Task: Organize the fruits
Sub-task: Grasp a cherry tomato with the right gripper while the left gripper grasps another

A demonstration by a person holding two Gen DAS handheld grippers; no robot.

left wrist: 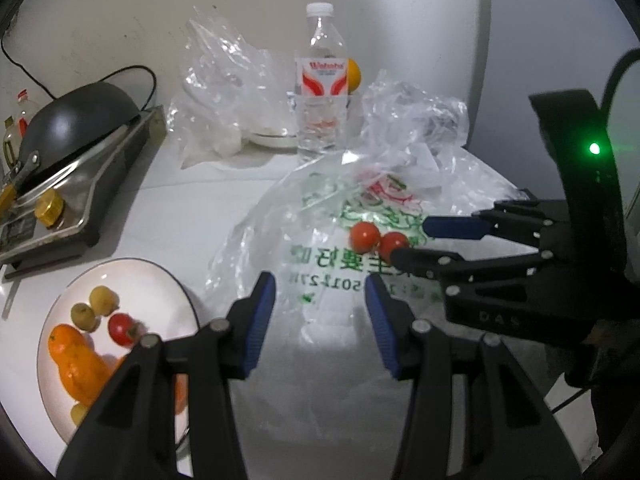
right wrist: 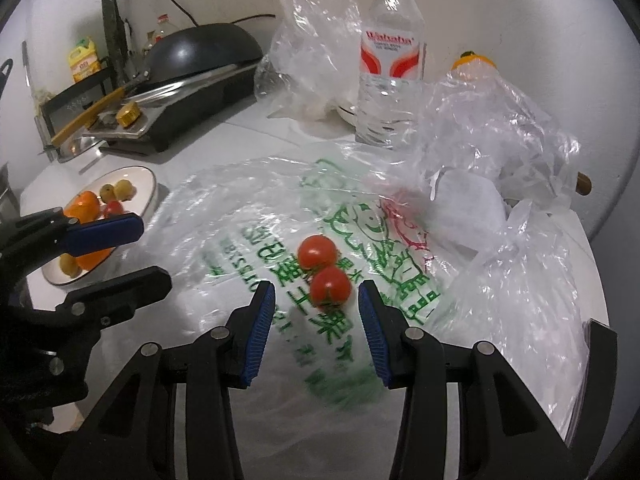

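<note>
Partly hidden: orange (left wrist: 354, 74) behind bottle (left wrist: 321, 84).

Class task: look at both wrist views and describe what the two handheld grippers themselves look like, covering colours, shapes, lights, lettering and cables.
Both are matte black plastic two-finger grippers, the left gripper and the right gripper. Each has angular linkage arms joined by round silver pivot pins, and its fingers carry ribbed blue pads. In the left wrist view the right gripper's body shows a glowing green light, faint embossed lettering and a thin black cable.
</note>
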